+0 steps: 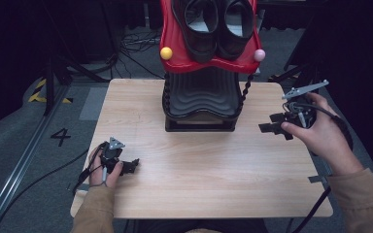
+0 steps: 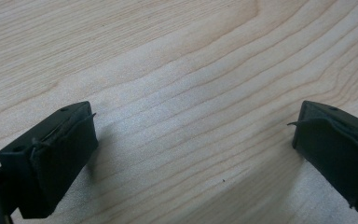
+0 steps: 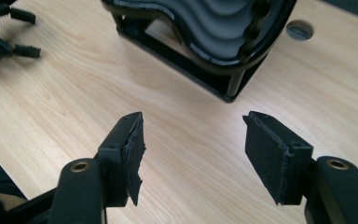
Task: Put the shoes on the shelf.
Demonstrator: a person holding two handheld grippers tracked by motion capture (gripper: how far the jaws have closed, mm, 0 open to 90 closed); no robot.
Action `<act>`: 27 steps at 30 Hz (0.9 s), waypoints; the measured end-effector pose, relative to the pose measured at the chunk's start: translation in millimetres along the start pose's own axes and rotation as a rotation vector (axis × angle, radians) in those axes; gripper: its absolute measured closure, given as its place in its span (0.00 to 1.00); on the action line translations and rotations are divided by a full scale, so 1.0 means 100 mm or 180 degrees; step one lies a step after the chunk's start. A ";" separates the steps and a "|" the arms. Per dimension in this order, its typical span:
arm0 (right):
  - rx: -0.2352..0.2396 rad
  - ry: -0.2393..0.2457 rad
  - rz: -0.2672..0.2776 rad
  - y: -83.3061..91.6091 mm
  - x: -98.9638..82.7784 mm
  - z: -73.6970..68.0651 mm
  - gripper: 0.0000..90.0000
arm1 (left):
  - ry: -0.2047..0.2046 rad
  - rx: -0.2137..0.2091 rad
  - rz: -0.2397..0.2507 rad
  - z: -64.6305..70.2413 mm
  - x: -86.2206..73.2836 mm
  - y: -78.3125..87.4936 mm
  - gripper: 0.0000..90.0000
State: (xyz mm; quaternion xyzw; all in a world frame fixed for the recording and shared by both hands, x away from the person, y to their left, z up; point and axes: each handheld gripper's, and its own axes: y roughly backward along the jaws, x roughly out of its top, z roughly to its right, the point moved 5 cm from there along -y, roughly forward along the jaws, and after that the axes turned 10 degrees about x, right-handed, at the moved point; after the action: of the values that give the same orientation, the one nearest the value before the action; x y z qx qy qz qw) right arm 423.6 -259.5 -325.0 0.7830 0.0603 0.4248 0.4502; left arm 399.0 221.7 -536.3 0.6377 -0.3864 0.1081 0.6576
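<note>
A two-tier shoe rack stands at the back middle of the wooden table (image 1: 199, 179). Its red upper tray (image 1: 209, 63) carries a pair of black shoes (image 1: 216, 22); the black wavy lower tray (image 1: 201, 94) holds nothing. My left gripper (image 1: 134, 166) rests low at the table's front left, open, with bare wood between its jaws (image 2: 191, 140). My right gripper (image 1: 268, 127) hovers at the right of the rack, open and holding nothing (image 3: 193, 149). In the right gripper view the rack's black base (image 3: 200, 37) lies just ahead, with the left gripper (image 3: 4, 32) far off at top left.
A yellow ball (image 1: 166, 53) and a pink ball (image 1: 259, 55) sit on the red tray's front corners. A round cable hole (image 3: 299, 30) shows in the table past the rack. Cables and dark floor surround the table; a rail (image 1: 19, 165) runs along the left.
</note>
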 end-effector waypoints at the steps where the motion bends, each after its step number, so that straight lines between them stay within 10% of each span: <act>1: 0.0005 -0.0004 0.0001 -0.05 -0.04 0.00 0.43 | 0.0002 0.0002 0.0000 0.00 0.00 0.00 0.00; 27: 0.0308 -0.0041 0.0091 -0.94 -0.86 0.23 0.46 | 0.0004 0.0001 -0.0002 0.00 0.00 0.00 0.00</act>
State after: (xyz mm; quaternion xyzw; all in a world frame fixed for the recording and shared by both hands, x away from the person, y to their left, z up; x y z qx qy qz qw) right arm 412.9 -260.5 -454.7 0.8074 0.0667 0.4227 0.4061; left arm 399.0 221.6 -536.3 0.6378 -0.3857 0.1083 0.6578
